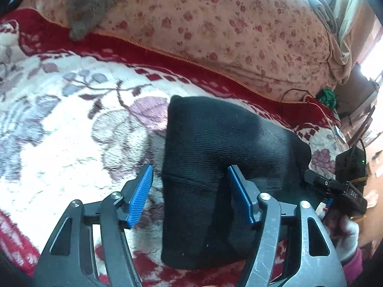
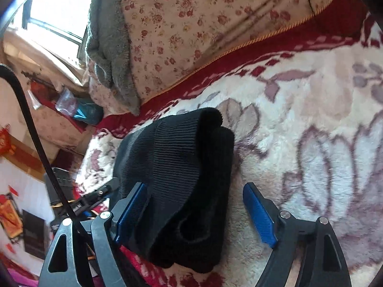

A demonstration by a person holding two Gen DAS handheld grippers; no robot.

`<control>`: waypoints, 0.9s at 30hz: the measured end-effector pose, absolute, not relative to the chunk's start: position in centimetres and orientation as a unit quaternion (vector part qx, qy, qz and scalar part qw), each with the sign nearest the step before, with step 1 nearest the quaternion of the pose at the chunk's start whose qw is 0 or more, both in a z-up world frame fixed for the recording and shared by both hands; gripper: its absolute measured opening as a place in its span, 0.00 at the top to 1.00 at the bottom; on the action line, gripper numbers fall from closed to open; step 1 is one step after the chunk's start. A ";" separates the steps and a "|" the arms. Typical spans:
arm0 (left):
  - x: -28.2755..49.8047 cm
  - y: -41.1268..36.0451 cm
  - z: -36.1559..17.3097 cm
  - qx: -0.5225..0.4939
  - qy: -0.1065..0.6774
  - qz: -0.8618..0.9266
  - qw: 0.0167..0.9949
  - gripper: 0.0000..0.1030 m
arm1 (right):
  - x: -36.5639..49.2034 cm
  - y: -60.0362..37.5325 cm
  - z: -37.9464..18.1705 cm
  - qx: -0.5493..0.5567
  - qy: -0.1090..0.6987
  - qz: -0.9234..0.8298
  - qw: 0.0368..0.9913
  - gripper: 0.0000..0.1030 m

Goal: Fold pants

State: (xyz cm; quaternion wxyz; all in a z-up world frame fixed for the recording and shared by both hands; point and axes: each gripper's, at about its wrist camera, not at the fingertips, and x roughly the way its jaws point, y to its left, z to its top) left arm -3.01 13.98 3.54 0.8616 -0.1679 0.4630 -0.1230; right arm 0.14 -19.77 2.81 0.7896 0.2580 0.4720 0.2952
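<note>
The black ribbed pants (image 1: 215, 167) lie in a folded bundle on the white, purple and red floral blanket (image 1: 71, 124). My left gripper (image 1: 190, 191) is open, its blue pads either side of the bundle's left part, with cloth between them. In the right wrist view the pants (image 2: 177, 179) lie folded on the blanket (image 2: 311, 131). My right gripper (image 2: 196, 205) is open, its pads straddling the bundle's near end. The right gripper's tip (image 1: 318, 180) shows at the pants' right edge in the left wrist view.
A pink floral quilt (image 1: 215, 24) lies piled behind the blanket, with a grey fleece cloth (image 1: 91, 7) draped on it. A gloved hand (image 1: 347, 239) holds the right gripper. A black cable (image 2: 36, 131) runs down at the left. Clutter and a window sit beyond the bed's edge.
</note>
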 end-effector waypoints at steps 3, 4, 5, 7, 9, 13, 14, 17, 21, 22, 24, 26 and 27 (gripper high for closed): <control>-2.4 13.8 3.1 -0.172 0.464 -0.129 0.859 0.30 | 0.6 -19.4 2.6 0.259 0.470 0.313 0.784 0.21; -2.2 13.7 3.0 -0.174 0.464 -0.132 0.858 0.30 | 0.8 -19.1 2.5 0.259 0.473 0.320 0.779 0.21; -2.0 13.7 2.8 -0.176 0.465 -0.134 0.857 0.28 | 1.1 -18.8 2.5 0.255 0.476 0.326 0.776 0.21; -1.6 13.6 2.4 -0.183 0.467 -0.137 0.854 0.25 | 1.2 -18.1 2.5 0.238 0.477 0.333 0.778 0.21; -1.3 13.7 2.1 -0.191 0.467 -0.139 0.852 0.21 | 1.4 -17.7 2.4 0.232 0.474 0.337 0.779 0.21; -1.0 13.4 1.9 -0.194 0.462 -0.139 0.854 0.17 | 1.6 -17.0 2.2 0.223 0.466 0.341 0.785 0.26; -1.0 13.3 1.9 -0.192 0.461 -0.138 0.855 0.17 | 1.6 -16.8 2.3 0.213 0.463 0.336 0.792 0.33; -1.0 12.8 1.9 -0.183 0.460 -0.136 0.858 0.17 | 1.2 -17.0 2.1 0.222 0.451 0.335 0.797 0.41; -1.3 12.3 2.2 -0.182 0.452 -0.152 0.860 0.47 | 0.7 -17.8 2.3 0.243 0.445 0.334 0.795 0.51; -1.6 12.1 2.5 -0.175 0.448 -0.150 0.864 0.51 | 0.6 -17.8 2.5 0.243 0.443 0.334 0.796 0.53; -1.9 12.0 3.1 -0.171 0.441 -0.147 0.869 0.64 | 0.2 -17.6 3.3 0.236 0.439 0.333 0.801 0.55; -2.2 12.2 3.5 -0.175 0.438 -0.148 0.869 0.68 | 0.0 -17.5 4.2 0.235 0.432 0.335 0.804 0.58; -2.3 12.3 3.7 -0.176 0.438 -0.148 0.869 0.69 | 0.0 -17.4 4.6 0.236 0.430 0.337 0.804 0.59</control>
